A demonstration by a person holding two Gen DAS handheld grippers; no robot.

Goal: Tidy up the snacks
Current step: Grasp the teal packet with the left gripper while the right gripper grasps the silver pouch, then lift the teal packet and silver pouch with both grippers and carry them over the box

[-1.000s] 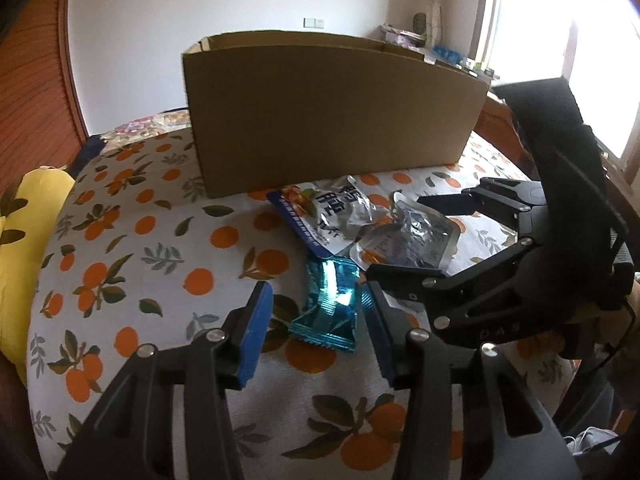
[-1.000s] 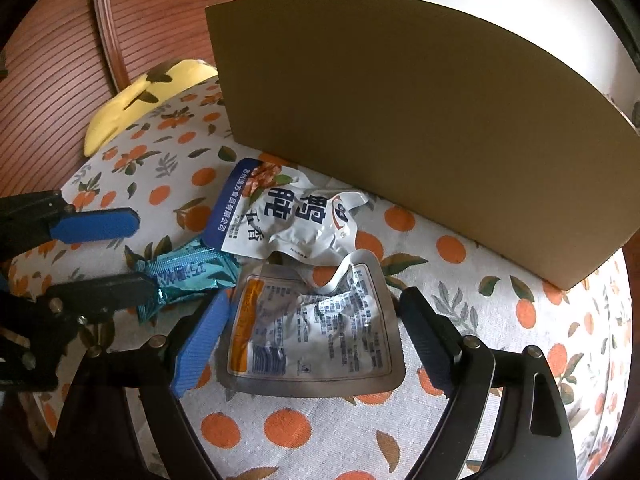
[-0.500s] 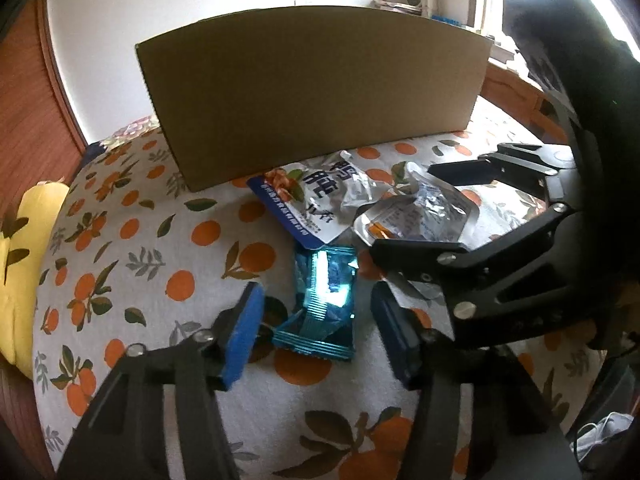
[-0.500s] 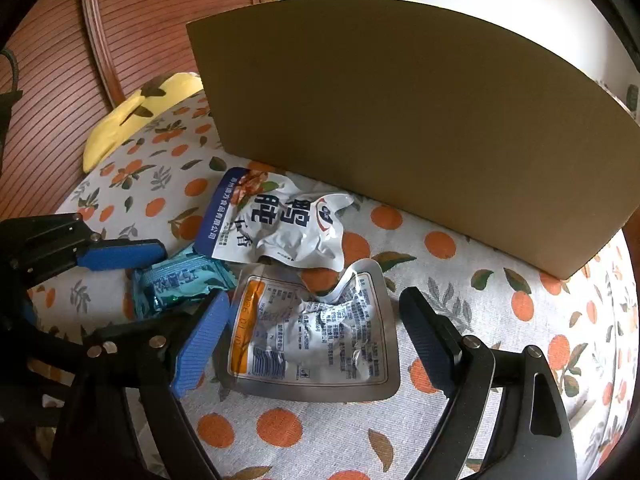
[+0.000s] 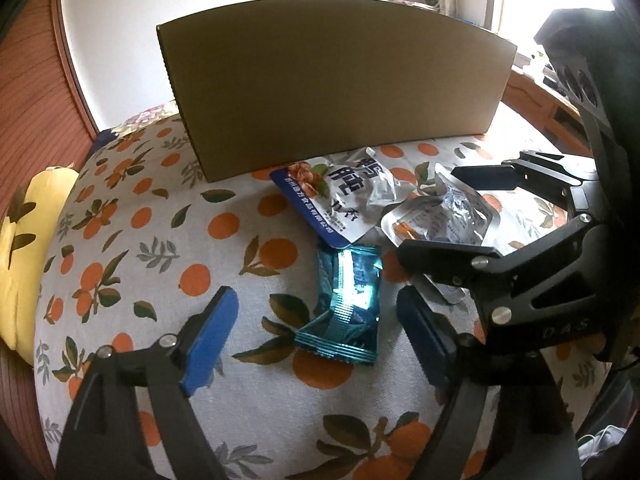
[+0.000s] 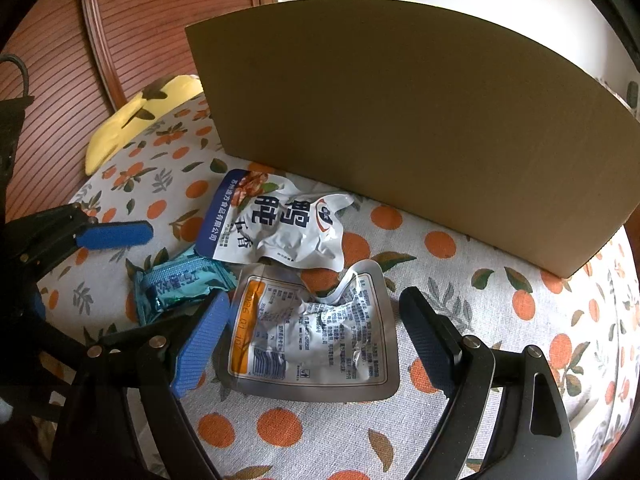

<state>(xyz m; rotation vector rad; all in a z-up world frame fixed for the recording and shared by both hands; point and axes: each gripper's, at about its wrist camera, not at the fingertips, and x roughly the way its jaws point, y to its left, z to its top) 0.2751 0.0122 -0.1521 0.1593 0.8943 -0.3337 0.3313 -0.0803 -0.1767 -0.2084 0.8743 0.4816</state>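
**Snack packets in front of the box, both grippers spread**

I see three packets lying close together on the orange-print cloth tabletop. The shiny teal foil-wrapped snack bar lies flat between the blue pads of my left gripper, whose jaws stand wide and touch nothing. Its far end is tucked just under the corner of the white and blue crinkled pouch with black Chinese lettering, which lies near the foot of the tall brown cardboard box. Beside both lies the silver vacuum-sealed pouch with an orange-edged label, framed by my right gripper, also spread wide, pads on either side without contact.

In the left wrist view the right gripper straddles the silver pouch. A yellow cushion sits at the tabletop's edge, against a reddish wooden panel.
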